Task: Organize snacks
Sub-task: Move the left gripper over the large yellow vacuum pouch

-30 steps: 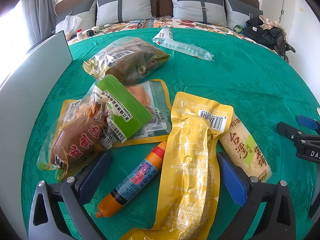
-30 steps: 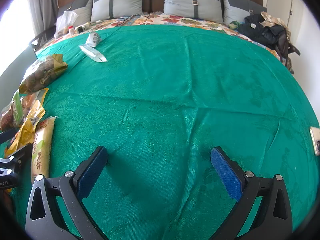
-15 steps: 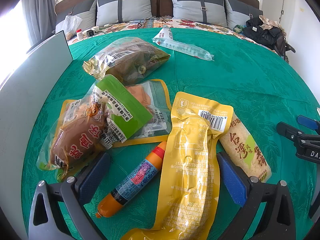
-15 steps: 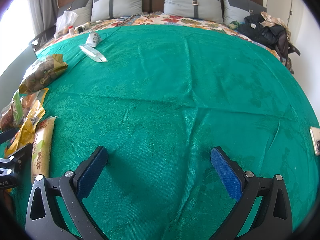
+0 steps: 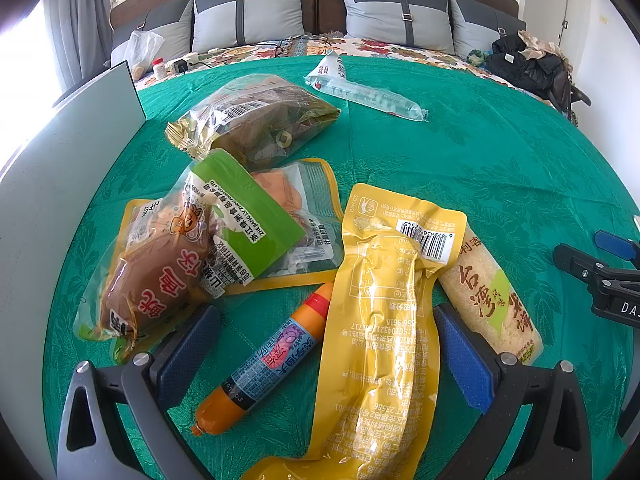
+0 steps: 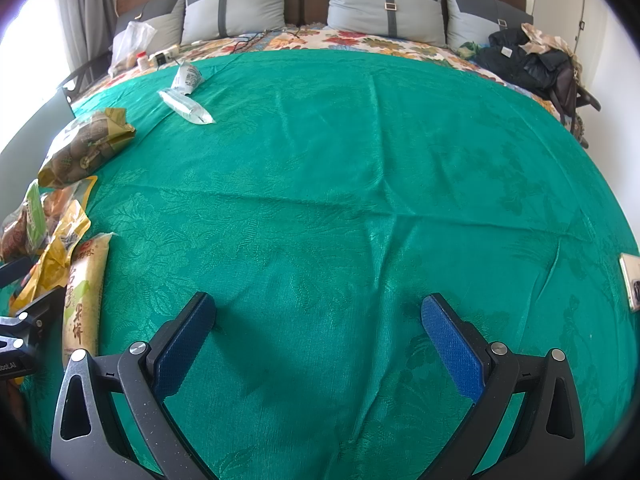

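Snack packs lie in a heap on the green bedspread point(image 5: 480, 152). My left gripper point(image 5: 326, 340) is open low over an orange sausage stick point(image 5: 264, 360) and a long yellow pack point(image 5: 384, 336), which lie between its fingers. A rice cracker roll point(image 5: 496, 296) lies just right of them, and a brown and green bag point(image 5: 180, 256) lies on a clear yellow-edged pouch point(image 5: 316, 216) to the left. Further back are a gold bag point(image 5: 256, 116) and a clear white pack point(image 5: 368, 92). My right gripper point(image 6: 318, 328) hangs open over bare cloth, well right of the heap point(image 6: 52, 216).
A grey board point(image 5: 60, 168) stands along the left edge of the bed. Pillows point(image 5: 392, 12) line the headboard, with a bottle and plug strip point(image 5: 172, 66) at the back left. Dark clothes point(image 6: 528, 60) sit at the back right. A phone point(image 6: 630, 280) lies at the right edge.
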`<state>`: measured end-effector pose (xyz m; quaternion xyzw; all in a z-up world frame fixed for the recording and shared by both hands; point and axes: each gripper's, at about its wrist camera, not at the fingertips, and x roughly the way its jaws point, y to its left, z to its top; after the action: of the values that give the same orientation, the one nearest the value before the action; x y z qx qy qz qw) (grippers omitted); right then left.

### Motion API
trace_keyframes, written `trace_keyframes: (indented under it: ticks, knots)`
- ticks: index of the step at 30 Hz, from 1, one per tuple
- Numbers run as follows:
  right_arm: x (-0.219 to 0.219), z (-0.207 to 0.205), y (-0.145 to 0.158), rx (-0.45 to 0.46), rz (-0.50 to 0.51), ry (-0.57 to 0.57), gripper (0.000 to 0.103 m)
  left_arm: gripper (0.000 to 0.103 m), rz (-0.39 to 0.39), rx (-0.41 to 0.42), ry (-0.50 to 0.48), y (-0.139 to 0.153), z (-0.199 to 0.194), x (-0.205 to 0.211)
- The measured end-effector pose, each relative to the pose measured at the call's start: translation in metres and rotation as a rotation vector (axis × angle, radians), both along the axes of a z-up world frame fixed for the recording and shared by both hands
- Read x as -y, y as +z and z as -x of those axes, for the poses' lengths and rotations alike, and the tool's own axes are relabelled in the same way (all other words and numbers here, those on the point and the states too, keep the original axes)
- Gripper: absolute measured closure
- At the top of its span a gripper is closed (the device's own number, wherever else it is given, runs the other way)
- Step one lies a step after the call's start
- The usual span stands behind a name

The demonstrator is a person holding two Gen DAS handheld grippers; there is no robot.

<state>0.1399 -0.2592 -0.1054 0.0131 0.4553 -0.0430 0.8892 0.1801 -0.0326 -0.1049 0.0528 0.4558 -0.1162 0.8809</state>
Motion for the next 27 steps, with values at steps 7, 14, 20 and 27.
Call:
trace_keyframes:
  ticks: [7,14,20,27]
  knots:
    - [0.0,0.0002,0.0,0.0,0.0,0.0,0.0,0.0,0.0,0.0,0.0,0.0001,0.0002,0.0]
    - [0.0001,0.0004,-0.0001,0.0,0.0,0.0,0.0,0.0,0.0,0.0,0.0,0.0001,0.0001,-0.0001]
    - [0.0001,0.0,0.0,0.0,0.001,0.0,0.0,0.0,0.0,0.0,0.0,0.0002,0.0002,-0.0001]
    - [0.0002,0.0005,-0.0001,-0.001,0.001,0.0,0.0,0.0,0.0,0.0,-0.001,0.0006,0.0022,-0.0013]
